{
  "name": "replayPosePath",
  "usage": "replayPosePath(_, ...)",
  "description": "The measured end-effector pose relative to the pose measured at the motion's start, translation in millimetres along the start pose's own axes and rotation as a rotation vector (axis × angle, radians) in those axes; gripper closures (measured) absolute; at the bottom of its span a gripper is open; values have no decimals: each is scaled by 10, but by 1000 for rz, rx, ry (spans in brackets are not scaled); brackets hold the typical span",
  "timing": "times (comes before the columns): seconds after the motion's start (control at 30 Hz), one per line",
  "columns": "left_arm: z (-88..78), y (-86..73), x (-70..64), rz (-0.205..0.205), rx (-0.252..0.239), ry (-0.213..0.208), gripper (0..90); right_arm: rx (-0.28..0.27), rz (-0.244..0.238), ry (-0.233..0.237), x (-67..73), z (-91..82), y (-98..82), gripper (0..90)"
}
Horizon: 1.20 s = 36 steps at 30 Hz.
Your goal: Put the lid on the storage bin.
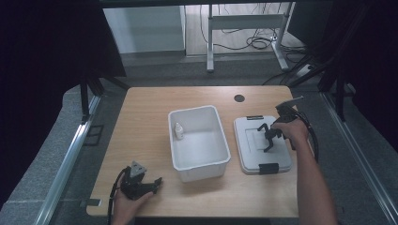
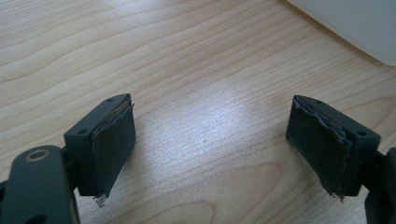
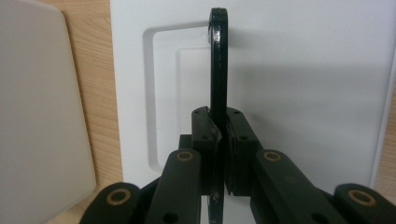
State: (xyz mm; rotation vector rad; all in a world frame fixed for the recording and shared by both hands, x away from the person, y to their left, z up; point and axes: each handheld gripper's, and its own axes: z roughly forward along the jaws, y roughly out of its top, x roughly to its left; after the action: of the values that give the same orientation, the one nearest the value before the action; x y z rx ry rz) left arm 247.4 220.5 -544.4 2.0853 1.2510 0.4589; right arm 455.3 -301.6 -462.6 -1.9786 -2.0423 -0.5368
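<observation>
A light wooden table (image 1: 141, 126) seen from above, with a person's forearms coming in from the near edge. At the middle stands an open white plastic tub (image 1: 217, 140), rectangular and deep; a small white bottle (image 1: 179, 131) stands inside it against the left wall. Just to the right of the tub, and apart from it, a flat white plastic lid (image 1: 251, 150) lies on the tabletop, with a black clip at its far edge and another at its near edge.

The right gripper (image 1: 271, 136) sits over the middle of the lid, tilted downwards from the person's hand. In the right gripper view its two black jaws are pressed together on a thin black handle (image 3: 217, 70) that stands up on edge from the recessed panel in the lid's top — the pads pinch the handle's flat sides, and its rounded end rises beyond them. The tub's pale wall (image 3: 42, 116) fills the left of that view.

The left gripper (image 1: 157, 183) rests low near the front left corner of the table, well apart from the tub. In the left gripper view its jaws stand spread wide over bare wood grain, with nothing between the worn black pads (image 2: 114, 149) — a corner of the white tub shows at upper right.
</observation>
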Motion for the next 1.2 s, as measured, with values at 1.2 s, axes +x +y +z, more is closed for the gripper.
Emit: replayPosePath(1.2, 2, 2, -1, -1, 0, 2, 156, -106, -60, 130, 317, -672, -200, 839)
